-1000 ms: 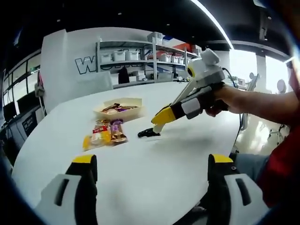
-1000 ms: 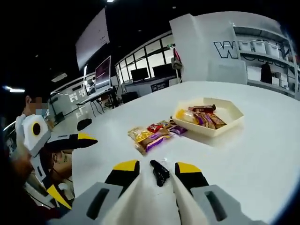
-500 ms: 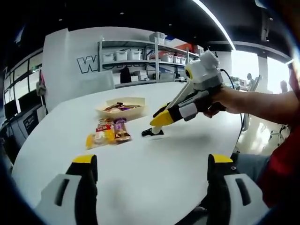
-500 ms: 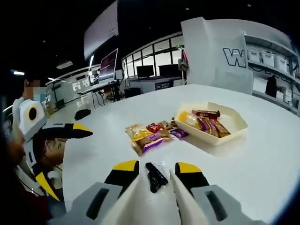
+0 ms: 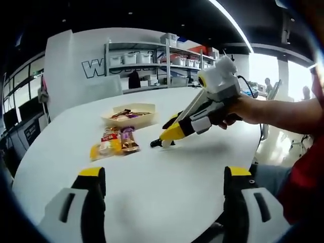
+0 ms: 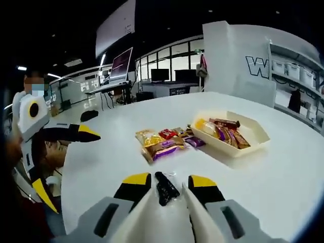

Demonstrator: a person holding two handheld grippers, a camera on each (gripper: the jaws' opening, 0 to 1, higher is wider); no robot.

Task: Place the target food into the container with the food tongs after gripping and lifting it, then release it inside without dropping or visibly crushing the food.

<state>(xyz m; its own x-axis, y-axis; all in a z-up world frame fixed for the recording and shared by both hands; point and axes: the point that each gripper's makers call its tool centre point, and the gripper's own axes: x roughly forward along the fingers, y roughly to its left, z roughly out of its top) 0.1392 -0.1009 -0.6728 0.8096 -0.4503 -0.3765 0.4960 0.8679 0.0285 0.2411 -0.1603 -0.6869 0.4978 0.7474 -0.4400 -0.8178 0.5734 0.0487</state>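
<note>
1. Right gripper (image 6: pixel 163 185) pinches the white tongs (image 6: pixel 174 212), whose tips hold a dark snack (image 6: pixel 164 188) just above the table (image 6: pixel 283 172).
2. Left gripper (image 5: pixel 164 177) is spread, holding nothing.
3. Tray (image 6: pixel 230 132) with snacks sits beyond, loose packets (image 6: pixel 163 144) beside it.

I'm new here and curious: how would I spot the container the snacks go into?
On the big white table, look past the loose pile of snack packets. The container is the shallow cream tray with angled corners, already holding a few wrapped snacks; nothing else there has walls.
</note>
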